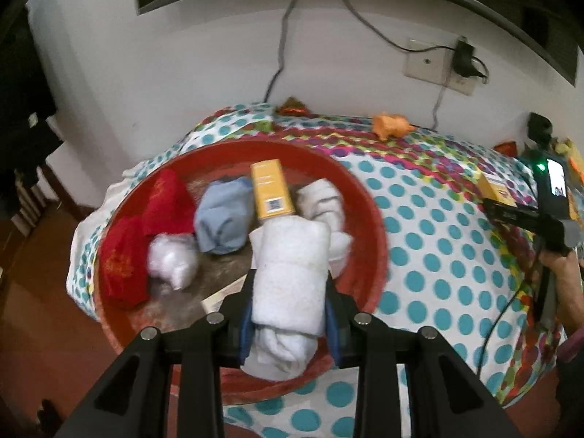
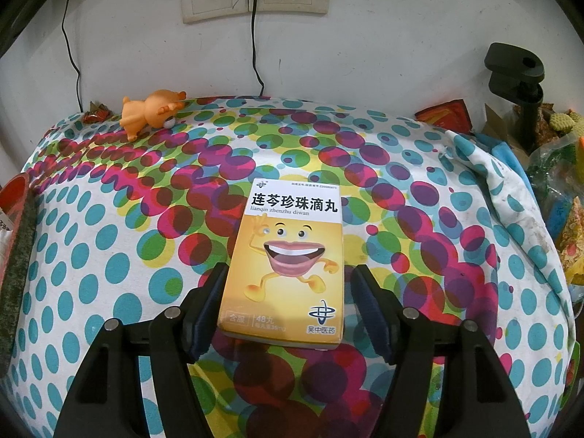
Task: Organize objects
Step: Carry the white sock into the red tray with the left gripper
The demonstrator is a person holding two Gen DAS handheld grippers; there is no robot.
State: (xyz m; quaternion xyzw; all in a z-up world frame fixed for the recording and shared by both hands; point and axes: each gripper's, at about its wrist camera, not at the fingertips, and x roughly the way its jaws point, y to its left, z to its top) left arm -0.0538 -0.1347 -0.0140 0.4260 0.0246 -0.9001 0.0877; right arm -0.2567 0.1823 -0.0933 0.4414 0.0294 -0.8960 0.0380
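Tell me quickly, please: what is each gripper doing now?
Left gripper: closed on the white towel.
Right gripper: open, the yellow box between its jaws, not gripped.

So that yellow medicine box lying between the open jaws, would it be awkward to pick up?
Probably not. The yellow medicine box looks like thin card, so likely light and slightly crushable if squeezed hard. It lies flat on the dotted cloth, so it shouldn't roll or tip. Its glossy print might slip a little.
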